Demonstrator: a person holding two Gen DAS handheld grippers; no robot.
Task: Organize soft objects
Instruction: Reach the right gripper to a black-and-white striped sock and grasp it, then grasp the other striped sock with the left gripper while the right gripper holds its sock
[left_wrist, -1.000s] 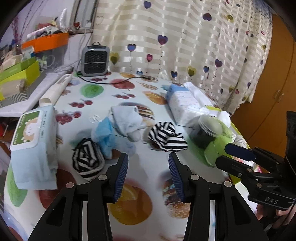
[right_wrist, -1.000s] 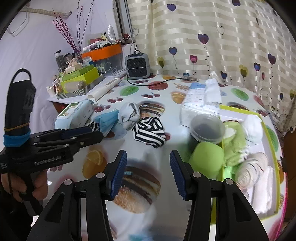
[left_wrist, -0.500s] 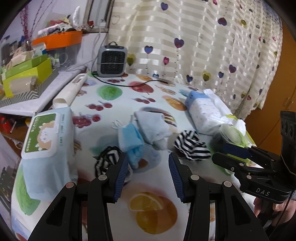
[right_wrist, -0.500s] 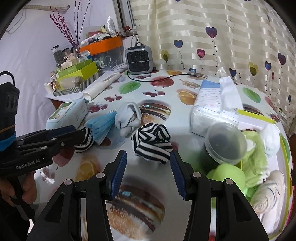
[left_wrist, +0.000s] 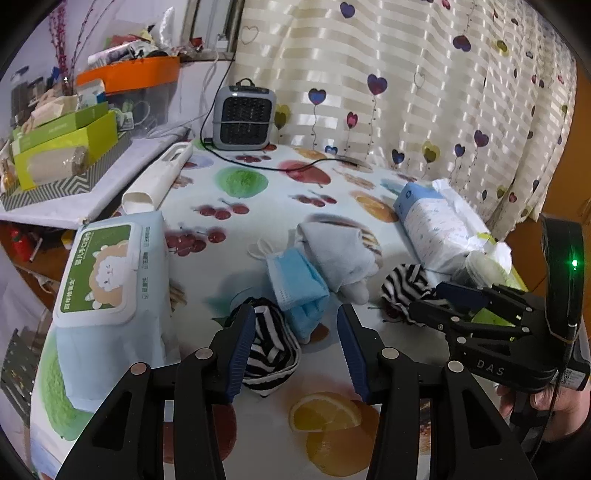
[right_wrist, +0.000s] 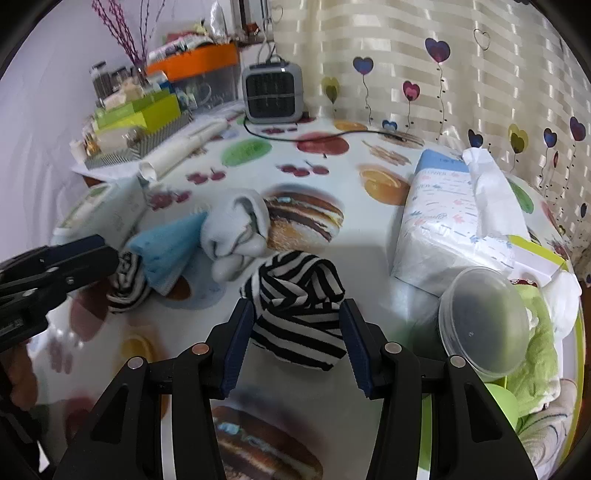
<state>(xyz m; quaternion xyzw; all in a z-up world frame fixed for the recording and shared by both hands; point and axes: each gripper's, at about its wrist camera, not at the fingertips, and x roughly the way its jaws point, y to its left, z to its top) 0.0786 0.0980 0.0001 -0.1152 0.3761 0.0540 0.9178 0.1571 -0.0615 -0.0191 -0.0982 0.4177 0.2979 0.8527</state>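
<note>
Two pairs of black tongs with blue ribbed pads are hanging over a desk (left_wrist: 258, 221) covered in a glossy white cloth printed with fruit and burgers. The left tongs (left_wrist: 295, 343) are standing open – a rolled black-and-white striped sock (left_wrist: 271, 345) is lying on the desk just inside the left pad, apparently touching it, while the right pad is hanging clear over bare cloth. The right tongs (right_wrist: 297, 338) are straddling a second bundled black-and-white striped sock (right_wrist: 301, 310); both pads are sitting right at its sides, but whether they are pressing it I cannot tell.

Between the two socks, a folded light-blue face mask (left_wrist: 297, 282) is lying just beside a crumpled pale grey sock (left_wrist: 338, 253) – the two are touching. At the near left a pale blue pack of wet wipes with a green label (left_wrist: 107, 273) is resting; at the right a soft white tissue pack with a blue end (right_wrist: 448, 225) is lying beside a clear round plastic tub (right_wrist: 484, 321) and a lime-green tray of folded cloths (right_wrist: 535, 332). A small grey heater (left_wrist: 243, 118) is standing at the far edge, before a striped curtain.
</note>
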